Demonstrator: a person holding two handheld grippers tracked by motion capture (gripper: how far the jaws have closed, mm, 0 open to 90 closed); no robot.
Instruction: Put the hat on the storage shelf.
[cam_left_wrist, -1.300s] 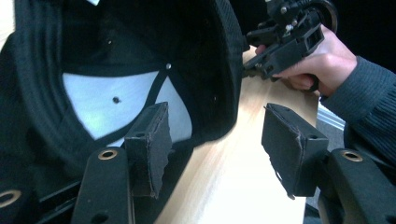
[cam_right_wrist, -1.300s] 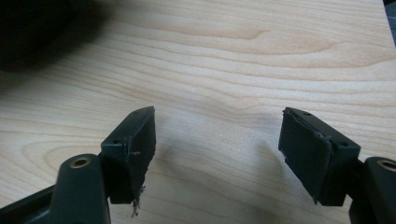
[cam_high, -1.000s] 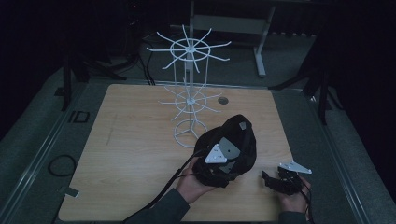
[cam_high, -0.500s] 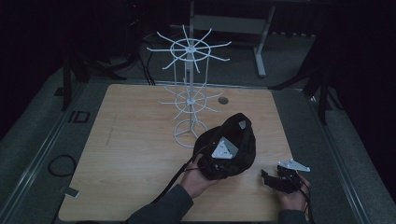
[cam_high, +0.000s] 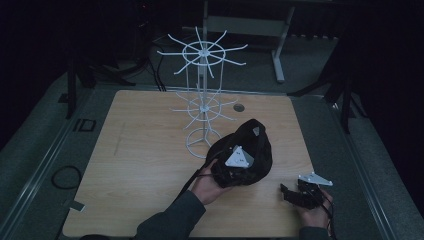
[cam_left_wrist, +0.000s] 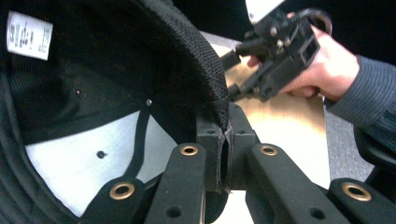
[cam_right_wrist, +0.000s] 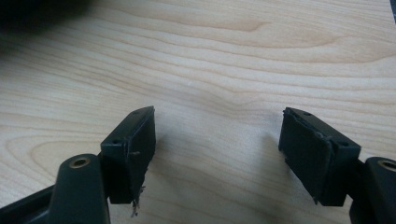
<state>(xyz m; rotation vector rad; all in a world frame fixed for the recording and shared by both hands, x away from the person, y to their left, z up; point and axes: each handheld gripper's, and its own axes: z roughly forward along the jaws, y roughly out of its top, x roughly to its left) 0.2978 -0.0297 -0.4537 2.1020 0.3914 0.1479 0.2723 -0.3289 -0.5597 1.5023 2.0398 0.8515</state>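
Left gripper has just been closing and now pinches the edge of the black baseball cap between its pads, the mesh rim caught thinly at the tips. That cap sits on the wooden table, right of centre, just in front of the white wire display rack, with the person's left hand behind it. Right gripper hovers over bare wood near the table's front right corner, jaws apart with nothing between them.

Only a thin strip of fabric is in the pinch, so I judge that a quick lift could let the cap slide out or twist and hang lopsided. Raising it toward the rack risks snagging the crown on the lower ring of prongs, which stand close. Open room lies to the left, where the tabletop is bare; the right edge is near the free gripper.
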